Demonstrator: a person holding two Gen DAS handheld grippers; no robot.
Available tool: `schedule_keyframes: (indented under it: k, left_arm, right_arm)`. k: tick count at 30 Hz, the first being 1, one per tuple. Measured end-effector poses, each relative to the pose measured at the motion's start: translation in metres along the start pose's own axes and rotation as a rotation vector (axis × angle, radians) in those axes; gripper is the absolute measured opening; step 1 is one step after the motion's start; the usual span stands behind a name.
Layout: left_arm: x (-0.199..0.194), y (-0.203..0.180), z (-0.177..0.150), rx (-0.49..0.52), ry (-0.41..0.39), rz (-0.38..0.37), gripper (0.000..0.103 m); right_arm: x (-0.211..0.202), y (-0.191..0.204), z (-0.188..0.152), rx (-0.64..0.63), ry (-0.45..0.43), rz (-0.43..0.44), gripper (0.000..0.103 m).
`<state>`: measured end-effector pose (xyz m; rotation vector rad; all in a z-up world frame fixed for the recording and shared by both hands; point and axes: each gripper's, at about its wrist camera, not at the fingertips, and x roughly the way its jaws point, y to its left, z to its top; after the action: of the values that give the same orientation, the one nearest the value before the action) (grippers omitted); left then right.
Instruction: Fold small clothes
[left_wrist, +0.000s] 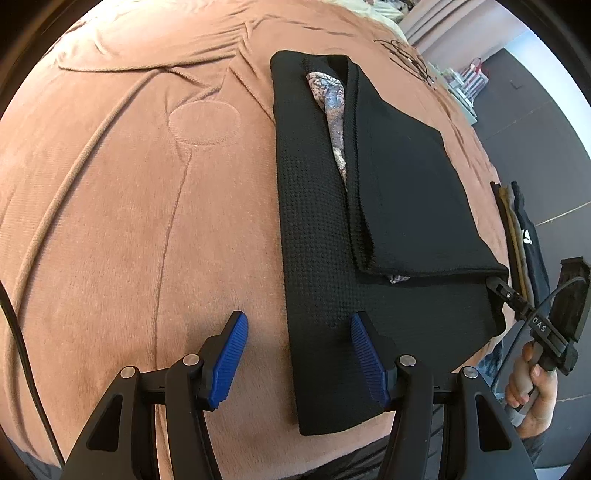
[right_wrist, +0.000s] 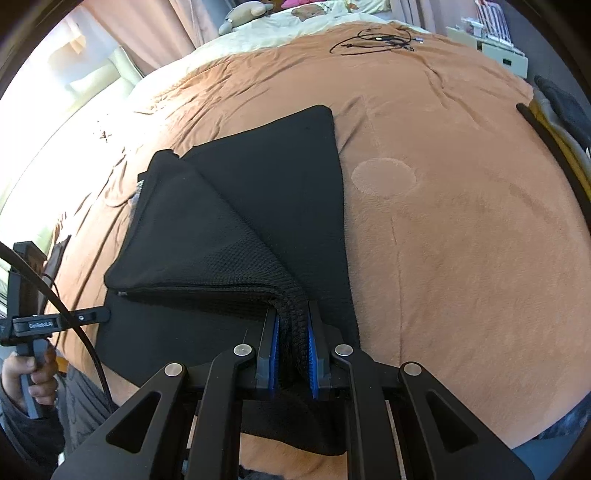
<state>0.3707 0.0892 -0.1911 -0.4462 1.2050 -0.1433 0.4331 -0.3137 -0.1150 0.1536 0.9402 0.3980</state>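
Black waffle-knit garment (left_wrist: 317, 206), with a grey-pink paisley lining (left_wrist: 334, 107) showing at the fold. Terracotta-brown plush bedspread (left_wrist: 147, 166), stitched with lines and a circle. Blue ribbed pads on black fingers (left_wrist: 227, 358). Cream bedding (right_wrist: 295, 26) beyond. Black cables (right_wrist: 373, 38) far off. Black and mustard folded clothes (right_wrist: 554, 125) at the bed's edge.

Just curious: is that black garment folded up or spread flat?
Partly folded: the black garment has one side flap doubled over its middle, and the right tongs pinch a bunched edge.
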Motion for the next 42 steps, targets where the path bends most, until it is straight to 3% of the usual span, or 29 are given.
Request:
schedule_keyframes:
  k: [6,9,10,12,13,14,18,25,28,31,42]
  left_arm:
    - [0.0,0.008,0.001,-0.004,-0.008,-0.024,0.059]
    - [0.0,0.011,-0.001,-0.001,-0.014,-0.038,0.059]
    - [-0.001,0.013,-0.002,0.0,-0.019,-0.043,0.059]
    - [-0.002,0.014,-0.003,0.004,-0.026,-0.048,0.059]
    - [-0.002,0.015,-0.004,0.007,-0.031,-0.053,0.059]
    - [-0.002,0.015,-0.005,0.008,-0.034,-0.056,0.059]
    - [-0.003,0.022,-0.007,-0.004,-0.047,-0.087,0.059]
    - [-0.01,0.031,-0.011,-0.009,-0.059,-0.115,0.049]
    - [-0.016,0.035,-0.015,-0.012,-0.065,-0.142,0.047]
    - [-0.021,0.043,-0.017,-0.033,-0.066,-0.177,0.045]
    - [-0.034,0.068,-0.016,-0.103,-0.085,-0.228,0.043]
  right_arm:
    - [0.004,0.002,0.002,-0.016,-0.003,-0.062,0.01]
    - [0.002,0.014,0.003,-0.064,0.036,-0.127,0.017]
    - [0.0,0.018,0.004,-0.082,0.044,-0.158,0.024]
    - [-0.007,0.032,0.004,-0.143,0.036,-0.216,0.049]
    - [-0.011,0.04,0.005,-0.17,0.029,-0.224,0.067]
    - [-0.014,0.05,0.004,-0.203,0.021,-0.226,0.071]
    - [-0.016,0.089,0.002,-0.316,0.01,-0.259,0.071]
    - [-0.001,0.146,-0.008,-0.477,0.02,-0.197,0.071]
    - [0.011,0.171,-0.014,-0.568,0.052,-0.16,0.055]
    - [0.025,0.185,-0.016,-0.64,0.094,-0.152,0.046]
    - [0.075,0.204,-0.011,-0.792,0.164,-0.192,0.045]
